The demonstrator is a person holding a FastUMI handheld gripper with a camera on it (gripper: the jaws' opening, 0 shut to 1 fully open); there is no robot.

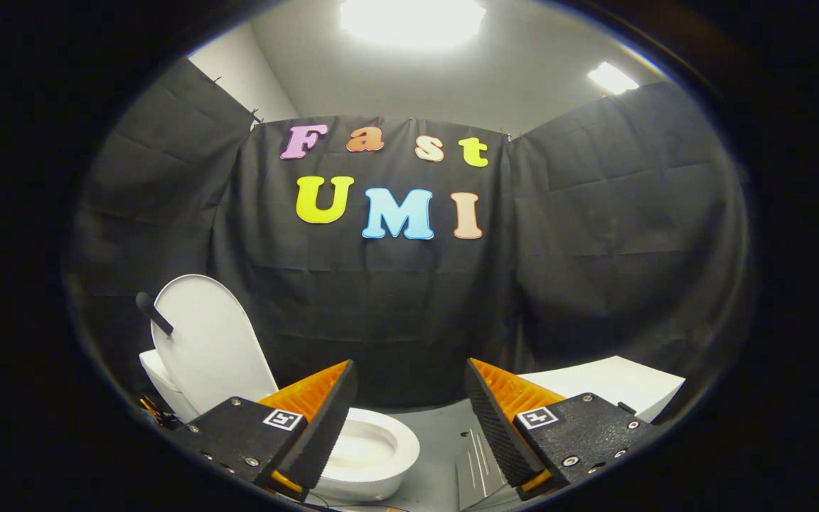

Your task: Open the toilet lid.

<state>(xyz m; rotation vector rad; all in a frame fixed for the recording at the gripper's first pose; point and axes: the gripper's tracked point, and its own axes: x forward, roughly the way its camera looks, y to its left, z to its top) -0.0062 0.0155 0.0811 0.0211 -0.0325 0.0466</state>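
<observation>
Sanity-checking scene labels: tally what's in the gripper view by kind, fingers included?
Toilet, lid raised upright: 1
Dark handle on the lid: 1
White block beyond the right finger: 1
Gripper fingers, spread apart, holding nothing: 2
Ceiling lights: 2
Total: 7

Black tool (409, 419), orange-backed ribbed fingers (484, 419), square markers, silver screws

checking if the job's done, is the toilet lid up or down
Up. The toilet lid stands raised behind the open bowl, leaning back near upright. The gripper fingers are spread apart, holding nothing.
</observation>
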